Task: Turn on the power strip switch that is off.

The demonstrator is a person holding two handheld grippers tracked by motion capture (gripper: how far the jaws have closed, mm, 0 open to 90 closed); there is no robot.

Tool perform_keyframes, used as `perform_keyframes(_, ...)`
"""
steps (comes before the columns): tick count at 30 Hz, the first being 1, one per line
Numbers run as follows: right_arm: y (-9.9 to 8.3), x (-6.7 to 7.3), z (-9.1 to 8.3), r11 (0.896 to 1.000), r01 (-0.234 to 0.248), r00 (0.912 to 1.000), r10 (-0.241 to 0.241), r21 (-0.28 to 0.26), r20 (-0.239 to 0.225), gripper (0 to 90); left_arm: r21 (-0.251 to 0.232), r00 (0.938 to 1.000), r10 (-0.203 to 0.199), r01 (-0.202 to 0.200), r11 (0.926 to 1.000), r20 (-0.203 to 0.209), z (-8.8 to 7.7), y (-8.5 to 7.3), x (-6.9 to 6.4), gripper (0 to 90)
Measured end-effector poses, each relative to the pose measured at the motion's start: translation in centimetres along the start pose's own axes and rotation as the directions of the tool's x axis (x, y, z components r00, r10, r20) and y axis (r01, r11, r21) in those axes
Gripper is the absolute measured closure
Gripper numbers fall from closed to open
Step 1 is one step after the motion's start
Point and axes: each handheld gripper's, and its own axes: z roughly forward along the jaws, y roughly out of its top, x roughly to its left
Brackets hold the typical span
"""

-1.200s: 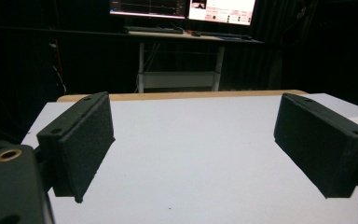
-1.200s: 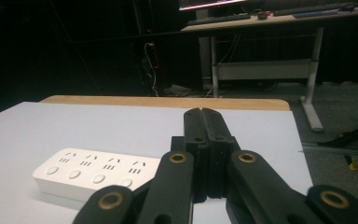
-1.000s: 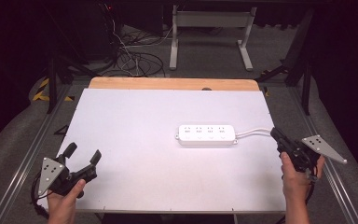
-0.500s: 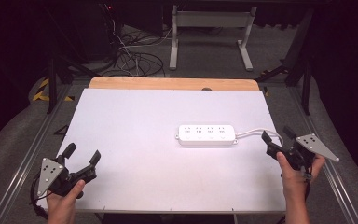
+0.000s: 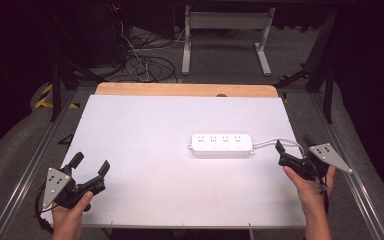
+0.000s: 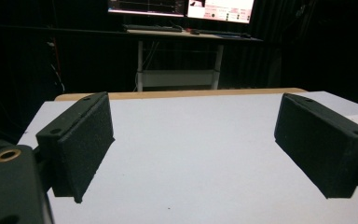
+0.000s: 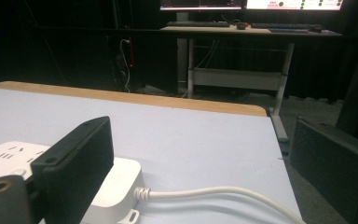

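Observation:
A white power strip lies flat right of the table's middle, and its white cord curls off toward the right edge. My right gripper is open just right of the strip's cord end, with the cord running between its jaws. In the right gripper view the strip sits behind the left jaw and the cord crosses the gap of my right gripper. My left gripper is open at the table's front left corner. In the left gripper view my left gripper has bare white table between its jaws.
The white tabletop has a wooden strip along its far edge. Metal rails run along both sides. Beyond the table, a desk frame and loose cables stand on the floor. Monitors glow at the back.
My right gripper has moved left and forward toward the strip's cord end and now straddles the cord. The left gripper has barely moved.

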Motion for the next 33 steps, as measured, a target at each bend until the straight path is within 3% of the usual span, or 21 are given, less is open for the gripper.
perform_keyframes(10, 0.03, -0.51, -0.62, 0.999, -0.030, 0.9994, 0.029, -0.022, -0.019, 6.0, -0.004, 1.0000, -0.005, 0.005, 1.0000, 0.004, 0.14, 0.01, -0.02, 12.1)
perform_keyframes(23, -0.28, -0.72, -0.94, 0.999, -0.034, 0.9992, 0.033, -0.025, -0.022, 7.5, -0.011, 1.0000, 0.005, -0.005, 0.9999, 0.004, 0.15, 0.05, -0.13, 12.1)
perform_keyframes(33, -0.71, -0.76, -0.92, 1.000, -0.023, 0.9994, 0.023, 0.001, -0.026, 8.5, -0.008, 0.9999, 0.005, -0.005, 1.0000, 0.013, 0.34, 0.01, -0.25, 12.2)
